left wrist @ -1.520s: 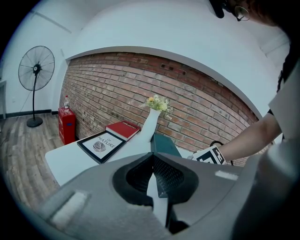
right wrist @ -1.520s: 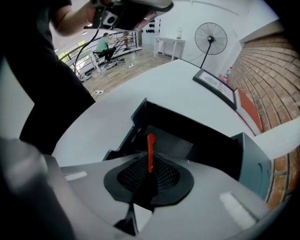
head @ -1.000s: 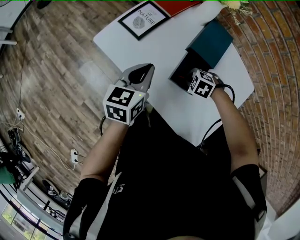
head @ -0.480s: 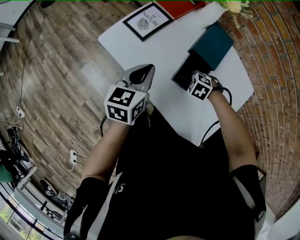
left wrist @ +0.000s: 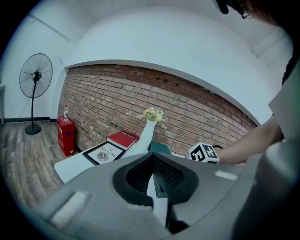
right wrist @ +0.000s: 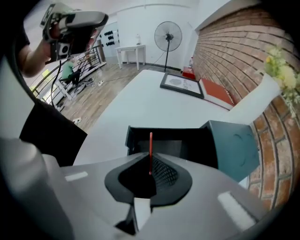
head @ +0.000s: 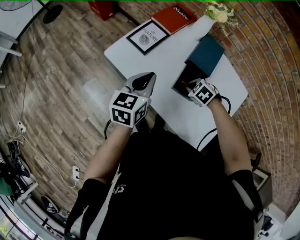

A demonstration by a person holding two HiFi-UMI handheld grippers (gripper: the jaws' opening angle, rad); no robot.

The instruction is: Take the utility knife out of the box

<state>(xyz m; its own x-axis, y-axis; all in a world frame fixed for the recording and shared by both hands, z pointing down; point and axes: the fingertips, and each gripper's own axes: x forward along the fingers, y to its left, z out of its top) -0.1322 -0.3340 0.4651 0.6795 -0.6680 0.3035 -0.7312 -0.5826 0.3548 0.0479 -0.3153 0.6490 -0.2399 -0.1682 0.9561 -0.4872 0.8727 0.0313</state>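
A black open box (head: 179, 80) stands on the white table (head: 159, 61), its teal lid (head: 206, 54) leaning behind it. My right gripper (head: 188, 85) points steeply down just above the box. Its jaws are closing, with the thin red utility knife (right wrist: 150, 149) edge-on between the pads and sticking out over the box (right wrist: 187, 143). In the head view the knife (head: 186, 82) shows only as a small red sliver. My left gripper (head: 149, 76) hovers over the table's near-left edge, apart from the box, shut and empty; its pads (left wrist: 158, 174) meet.
At the table's far end lie a framed print (head: 147, 36) and a red book (head: 174, 18), beside a white vase of flowers (head: 216, 11). A brick wall runs along the right. A standing fan (left wrist: 36, 77) and a red canister (left wrist: 66, 133) stand on the wooden floor.
Both grippers have risen. The right one has lifted off the box's inside, and a red sliver now shows at its tips. The left one drifted slightly right.
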